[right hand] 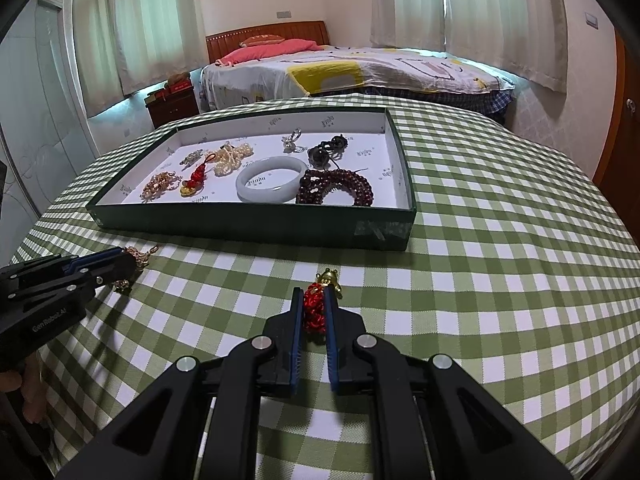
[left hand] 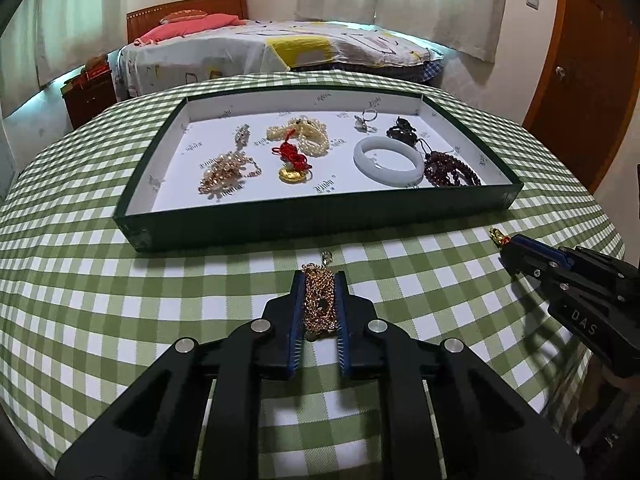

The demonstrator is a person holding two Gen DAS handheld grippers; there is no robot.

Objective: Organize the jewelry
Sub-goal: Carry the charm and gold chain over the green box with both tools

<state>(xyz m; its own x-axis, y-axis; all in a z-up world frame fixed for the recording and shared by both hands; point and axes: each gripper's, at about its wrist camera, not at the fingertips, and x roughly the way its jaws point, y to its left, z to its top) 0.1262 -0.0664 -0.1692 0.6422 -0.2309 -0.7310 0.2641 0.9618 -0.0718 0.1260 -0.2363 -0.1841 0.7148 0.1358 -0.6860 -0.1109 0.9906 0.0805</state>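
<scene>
Presently both claws are loaded, low over the green-and-white checked tablecloth (left hand: 120, 280), short of the tray. Left gripper (left hand: 319, 280): fingers closed on a bunched gold chain (left hand: 319, 304), which fills the gap between the blue pads; a small clasp end pokes out past the tips. Right gripper (right hand: 313, 294): clamped on a red knotted charm (right hand: 314, 308), its little gold figure (right hand: 329, 279) sticking out beyond the fingertips. Each claw shows at the edge of the other's view, well apart. Dark green tray (left hand: 320, 220) with white lining sits further back on the table. Inside it, left to right: pale gold beaded piece (left hand: 224, 172), small silver brooch-like item (left hand: 242, 134), pearl strand heap (left hand: 300, 136) with a second red-knot charm and gold ingot (left hand: 294, 166) just in front of it, white jade bangle (left hand: 388, 162), silver ring (left hand: 366, 120), dark bead piece (left hand: 402, 130), and coiled dark red bead bracelet (left hand: 450, 170) touching the bangle's right side. Bed (left hand: 280, 48) behind the table.
</scene>
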